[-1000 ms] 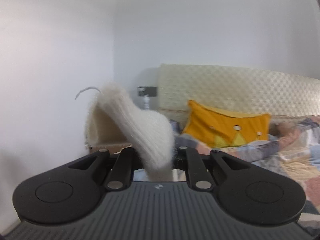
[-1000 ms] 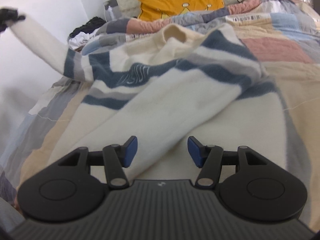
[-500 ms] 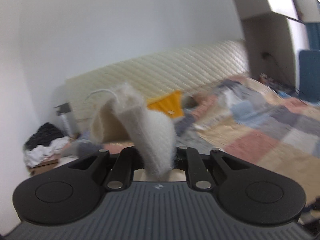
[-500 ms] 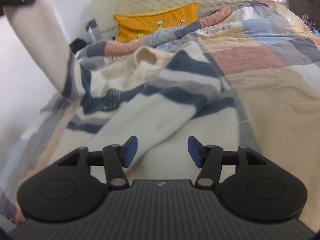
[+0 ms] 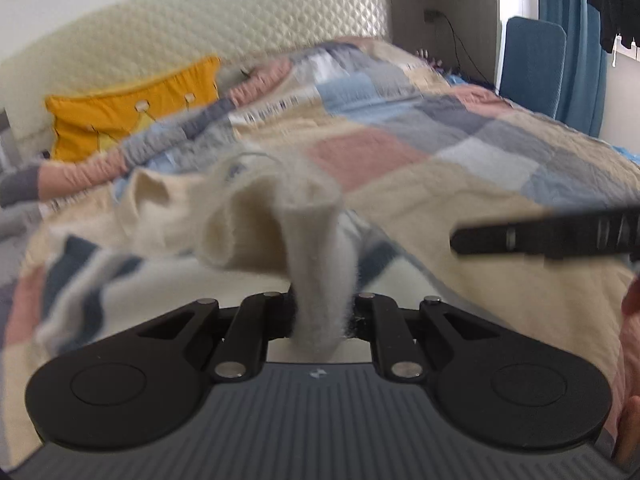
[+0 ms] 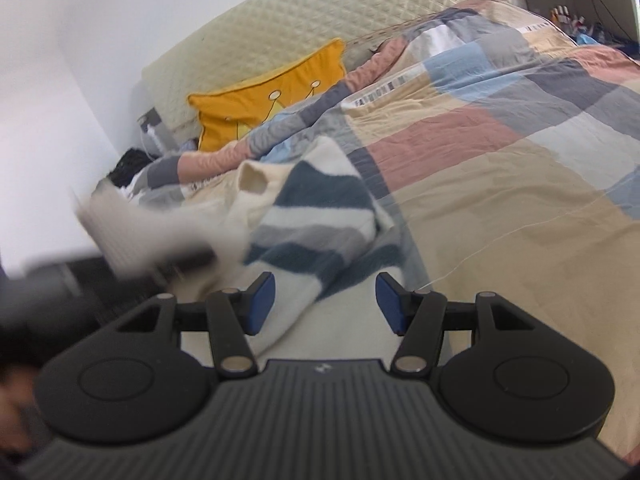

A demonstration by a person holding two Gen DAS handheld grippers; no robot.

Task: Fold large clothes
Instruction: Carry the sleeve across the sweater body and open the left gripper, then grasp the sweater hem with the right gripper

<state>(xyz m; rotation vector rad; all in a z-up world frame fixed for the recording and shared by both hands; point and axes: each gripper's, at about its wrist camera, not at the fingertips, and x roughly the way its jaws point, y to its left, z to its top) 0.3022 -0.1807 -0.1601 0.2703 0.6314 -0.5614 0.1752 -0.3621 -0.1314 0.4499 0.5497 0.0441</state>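
Sleeve in your left gripper, sweater bunched on the bed's left half

The patchwork quilt [image 6: 500, 152] is soft, loose cotton over the bed, so anything you drag may ruck it and pull the fold askew. On its left half lies the striped sweater [image 6: 316, 216], thick fuzzy knit in cream, grey and navy, rumpled rather than flat; laying the sleeve over those ridges would likely trap creases. Your left gripper [image 5: 320, 312] pinches the cream sleeve cuff [image 5: 316, 248], a ribbed, fluffy tube that could slip free or stretch if you tug. Your right gripper [image 6: 324, 300] hangs spread over the hem, holding nothing, so the body may slide.
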